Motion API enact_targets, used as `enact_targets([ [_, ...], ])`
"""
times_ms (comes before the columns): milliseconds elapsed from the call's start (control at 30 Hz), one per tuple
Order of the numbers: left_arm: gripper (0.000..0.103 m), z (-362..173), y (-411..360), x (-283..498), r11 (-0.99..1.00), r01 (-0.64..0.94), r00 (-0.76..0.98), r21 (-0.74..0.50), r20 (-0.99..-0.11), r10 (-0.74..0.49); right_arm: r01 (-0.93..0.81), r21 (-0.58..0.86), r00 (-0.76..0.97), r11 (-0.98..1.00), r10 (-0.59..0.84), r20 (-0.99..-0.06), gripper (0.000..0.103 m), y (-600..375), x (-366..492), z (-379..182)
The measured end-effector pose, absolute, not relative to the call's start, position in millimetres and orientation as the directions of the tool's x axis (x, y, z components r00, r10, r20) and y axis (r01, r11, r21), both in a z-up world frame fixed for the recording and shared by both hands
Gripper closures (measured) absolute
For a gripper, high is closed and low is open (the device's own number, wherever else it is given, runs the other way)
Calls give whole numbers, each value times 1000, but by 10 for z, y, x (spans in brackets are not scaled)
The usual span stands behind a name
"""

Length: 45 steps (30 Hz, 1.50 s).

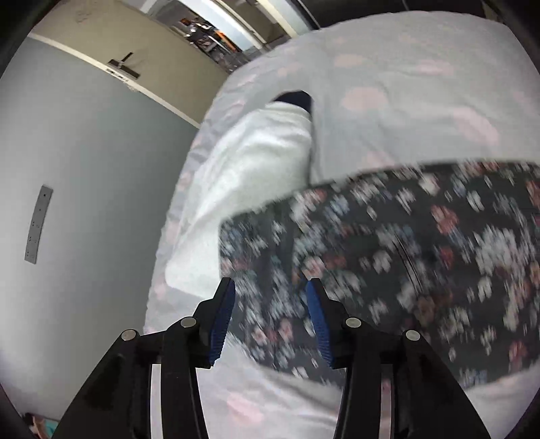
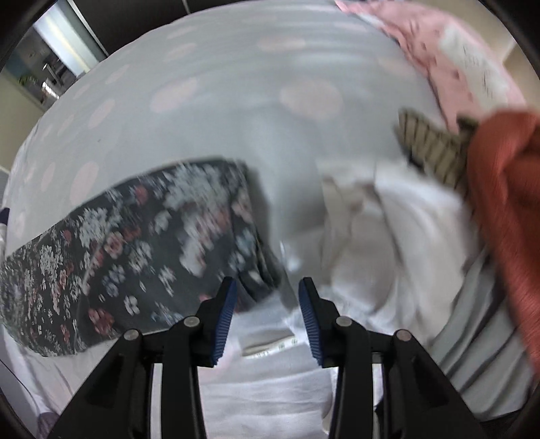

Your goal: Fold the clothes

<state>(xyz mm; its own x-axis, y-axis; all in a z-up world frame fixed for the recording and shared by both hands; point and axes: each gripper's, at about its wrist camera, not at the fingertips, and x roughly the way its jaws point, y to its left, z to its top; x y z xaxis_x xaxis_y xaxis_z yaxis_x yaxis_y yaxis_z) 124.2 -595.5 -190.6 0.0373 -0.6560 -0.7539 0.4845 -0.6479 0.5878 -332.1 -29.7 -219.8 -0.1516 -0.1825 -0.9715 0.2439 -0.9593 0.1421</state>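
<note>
Soft, even indoor light, with heavy motion blur in both wrist views.

I see flat daylight-like brightness with no hard glare; the brightest strip is a window or lit doorway (image 2: pixel 64 30) at the upper left of the right view, probably the main source. The floral garment (image 1: pixel 388 256) is smeared into streaks, and its print is only slightly sharper in the right view. The white garment (image 1: pixel 256 165) looks washed out, nearly overexposed. My gripper fingers (image 1: pixel 222 317) stay crisp. A faint shadow edges the floral cloth on the bedsheet (image 2: pixel 236 84). Fisheye bending curves everything, with black vignetting at the corners.
</note>
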Motion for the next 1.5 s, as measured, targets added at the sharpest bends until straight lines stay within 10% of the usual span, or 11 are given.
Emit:
enact_targets([
  [300,57,-2131,-5745,1492,-666,477,77,573,-783,-617,74,344,-186,-936,-352,-917,70,-132,-3385,-2520],
  [567,57,-2184,-5942,1875,-625,509,141,592,-773,-618,123,125,-363,-984,-162,-917,93,-355,-3339,-2070],
  [1033,56,-1936,-6503,2275,-621,646,0,444,-814,-581,74,111,-363,-991,-131,-923,79,-406,-3116,-2051],
  [1500,54,-2066,-6196,1160,-745,516,-140,423,-816,-560,631,116,-290,-767,-372,-882,79,-2384,-2084,-2140],
])
